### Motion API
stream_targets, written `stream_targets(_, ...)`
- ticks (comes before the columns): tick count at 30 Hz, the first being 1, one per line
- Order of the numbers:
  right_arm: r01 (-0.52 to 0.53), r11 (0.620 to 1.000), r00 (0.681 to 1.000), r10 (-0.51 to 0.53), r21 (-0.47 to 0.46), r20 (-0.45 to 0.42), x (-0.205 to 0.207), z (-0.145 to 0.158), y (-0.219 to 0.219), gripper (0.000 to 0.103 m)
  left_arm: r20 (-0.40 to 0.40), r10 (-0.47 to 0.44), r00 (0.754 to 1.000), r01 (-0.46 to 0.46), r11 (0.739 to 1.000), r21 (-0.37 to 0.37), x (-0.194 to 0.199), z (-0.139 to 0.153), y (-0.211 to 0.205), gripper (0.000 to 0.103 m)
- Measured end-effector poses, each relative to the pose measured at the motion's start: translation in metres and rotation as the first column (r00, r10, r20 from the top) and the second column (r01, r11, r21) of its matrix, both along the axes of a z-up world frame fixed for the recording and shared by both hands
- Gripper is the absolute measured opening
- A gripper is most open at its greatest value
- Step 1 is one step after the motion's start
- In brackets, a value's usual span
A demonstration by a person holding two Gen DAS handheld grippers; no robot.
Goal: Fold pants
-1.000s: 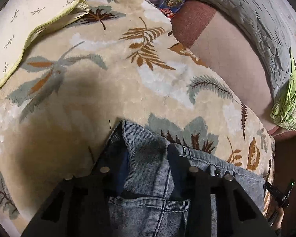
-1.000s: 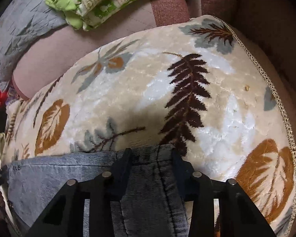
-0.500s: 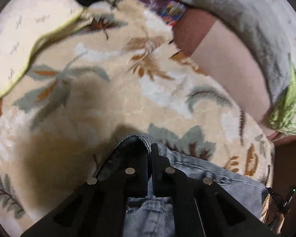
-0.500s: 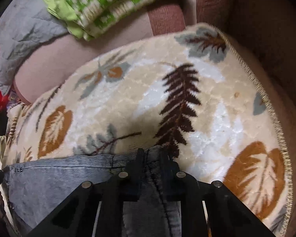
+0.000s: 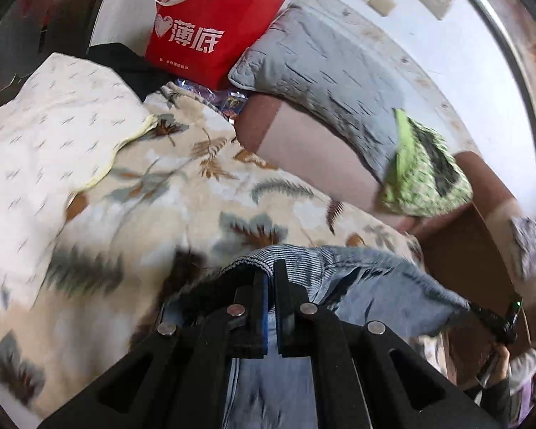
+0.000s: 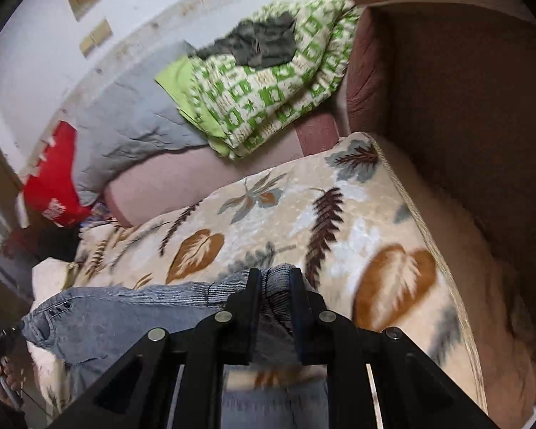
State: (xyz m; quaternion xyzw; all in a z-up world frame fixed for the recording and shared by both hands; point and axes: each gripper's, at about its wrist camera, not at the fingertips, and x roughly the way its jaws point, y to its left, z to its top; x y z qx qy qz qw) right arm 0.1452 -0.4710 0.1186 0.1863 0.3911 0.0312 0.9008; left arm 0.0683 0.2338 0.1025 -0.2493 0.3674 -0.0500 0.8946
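I hold the jeans [image 5: 368, 279] by their waistband, stretched between my two grippers and raised a little above the near edge of the leaf-print blanket [image 5: 196, 193]. My left gripper [image 5: 271, 271] is clamped on one end of the waistband, its fingers pressed almost together with a thin fold of denim between them. My right gripper [image 6: 274, 279] pinches the other end, with a thicker bunch of ribbed denim filling the gap between its fingers. In the right wrist view the jeans [image 6: 125, 307] run off to the left along the blanket's [image 6: 275, 214] near edge, and the rest hangs down below my grippers.

Past the blanket's far edge rises the sofa backrest [image 5: 303, 143], with a grey quilted cushion [image 5: 325, 71] and a green patterned cloth [image 6: 268, 82] lying on top. A cream cover [image 5: 43, 136] with small marks overlaps the blanket's far left corner, and a red shopping bag [image 5: 211, 25] stands behind it against the wall. The blanket's right edge, trimmed with cord, meets the brown armrest [image 6: 464, 107].
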Motion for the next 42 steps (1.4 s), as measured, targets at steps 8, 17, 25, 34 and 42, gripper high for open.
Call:
stream_targets(8,-0.019,0.996,0.978,0.036,0.082,-0.207,-0.157,-0.106,-0.012,0.020,-0.175,0.023,0.984,-0.018,0.999,0.029,-0.109,-0.064,0.034,0.006)
stream_targets(17,0.135,0.980,0.971,-0.102,0.147,-0.215,-0.196,-0.111,-0.034,0.066,-0.105,0.038,0.994,-0.021,0.988,0.156,-0.104,-0.037,-0.011,0.056)
stream_targets(25,0.047,0.997,0.980,-0.033,0.067,-0.199,-0.127,-0.096,-0.005,0.066,-0.184,-0.049,0.982,0.103,0.950,0.295,-0.052,-0.089,-0.098,0.056)
stream_targets(34,-0.042,0.989,0.933,-0.012,-0.141,-0.361,-0.032,-0.138,0.022,0.011,-0.261,0.044,0.964,0.041,0.949,0.312,-0.048,-0.139,-0.079,0.060)
stream_targets(42,0.090,0.976,0.924,-0.157,-0.200,-0.349,-0.034,-0.148,-0.002,0.010,-0.238,0.065,0.969,0.014,0.949,0.315,-0.051,-0.129,-0.083,0.061)
